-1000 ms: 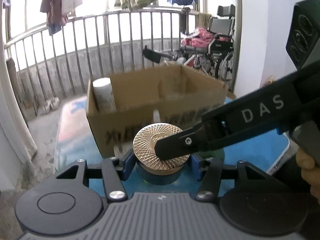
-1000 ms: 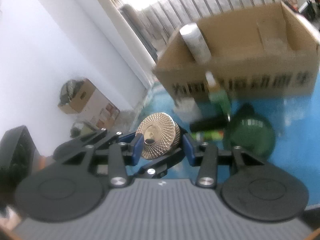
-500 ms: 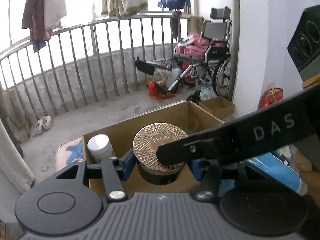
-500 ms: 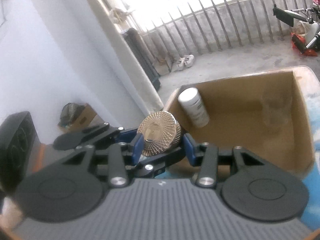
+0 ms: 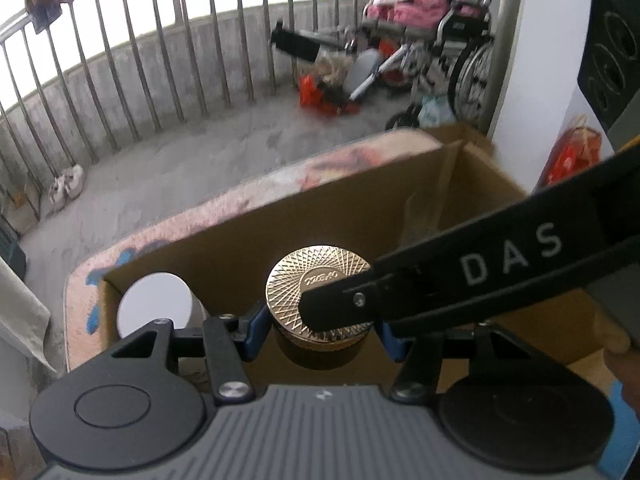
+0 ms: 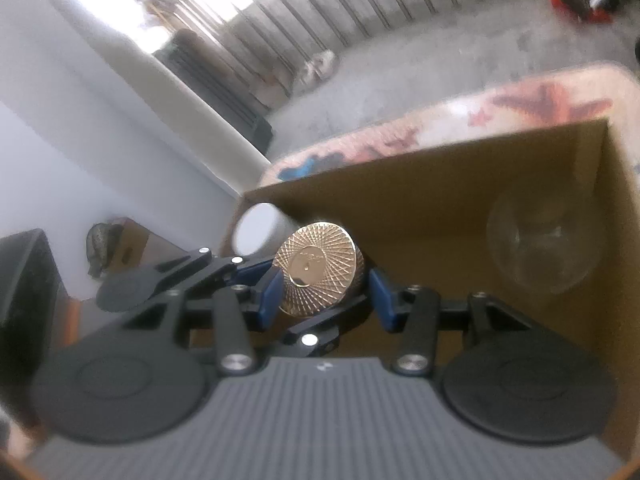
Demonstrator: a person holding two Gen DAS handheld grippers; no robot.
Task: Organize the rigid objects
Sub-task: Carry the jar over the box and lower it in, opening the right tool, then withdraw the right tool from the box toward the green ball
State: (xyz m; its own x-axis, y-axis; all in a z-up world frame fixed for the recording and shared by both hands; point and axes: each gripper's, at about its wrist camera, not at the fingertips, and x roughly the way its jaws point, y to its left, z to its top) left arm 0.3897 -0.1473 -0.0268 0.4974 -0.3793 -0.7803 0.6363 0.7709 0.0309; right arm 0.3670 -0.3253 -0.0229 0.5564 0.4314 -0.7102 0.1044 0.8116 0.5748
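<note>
Both grippers over open cardboard box (image 5: pixel 360 216). L gripper (image 5: pixel 320 334) clamped on dark jar w/ gold lid (image 5: pixel 320 292), jar above box interior. R gripper (image 6: pixel 326 294) jaws opening, pads either side of same lid, contact unclear. White bottle (image 5: pixel 154 304) in box corner; clear glass (image 6: pixel 540 248) at other end

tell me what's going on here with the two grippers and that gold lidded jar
A person is using both tools to carry a dark jar with a gold lid over an open cardboard box. The left hand-held gripper holds the jar's body between its blue pads, while the right hand-held gripper sits around the lid with its jaws opening. Already in the box are a white bottle in one corner and a clear glass at the other end. The jar has not been set down yet.
</note>
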